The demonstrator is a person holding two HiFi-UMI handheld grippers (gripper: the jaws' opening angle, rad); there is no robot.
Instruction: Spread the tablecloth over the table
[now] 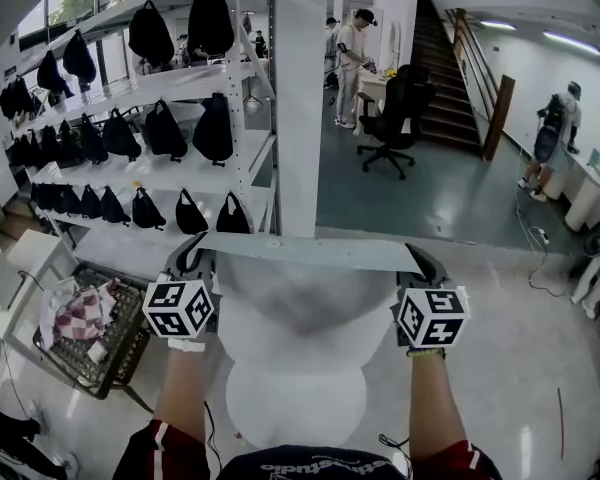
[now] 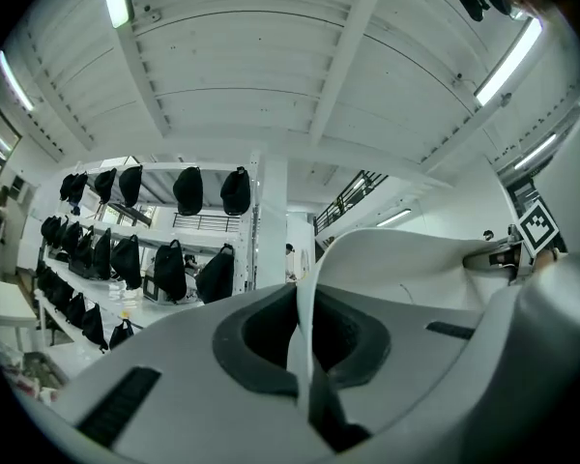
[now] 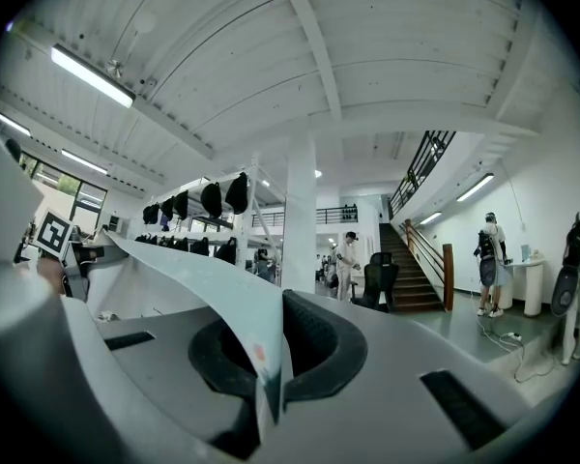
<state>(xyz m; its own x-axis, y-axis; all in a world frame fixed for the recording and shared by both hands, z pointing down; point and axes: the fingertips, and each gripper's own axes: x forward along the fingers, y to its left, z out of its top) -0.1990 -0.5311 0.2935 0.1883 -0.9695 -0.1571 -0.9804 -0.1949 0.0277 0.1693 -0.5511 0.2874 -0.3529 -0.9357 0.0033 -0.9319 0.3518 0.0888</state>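
Observation:
A white tablecloth (image 1: 300, 293) hangs stretched between my two grippers, its top edge taut and nearly level. My left gripper (image 1: 192, 260) is shut on the cloth's left top corner, and my right gripper (image 1: 426, 266) is shut on the right top corner. Below the cloth a round white table (image 1: 295, 403) shows between my arms. In the left gripper view the left gripper (image 2: 304, 361) pinches a thin fold of the tablecloth (image 2: 416, 259). In the right gripper view the right gripper (image 3: 269, 380) clamps the edge of the tablecloth (image 3: 198, 274), which runs off to the left.
White shelves (image 1: 160, 83) hung with black bags stand ahead on the left, beside a white pillar (image 1: 300, 98). A wire basket (image 1: 105, 343) holding a checked cloth sits low left. An office chair (image 1: 395, 113), stairs (image 1: 445, 68) and people stand farther back.

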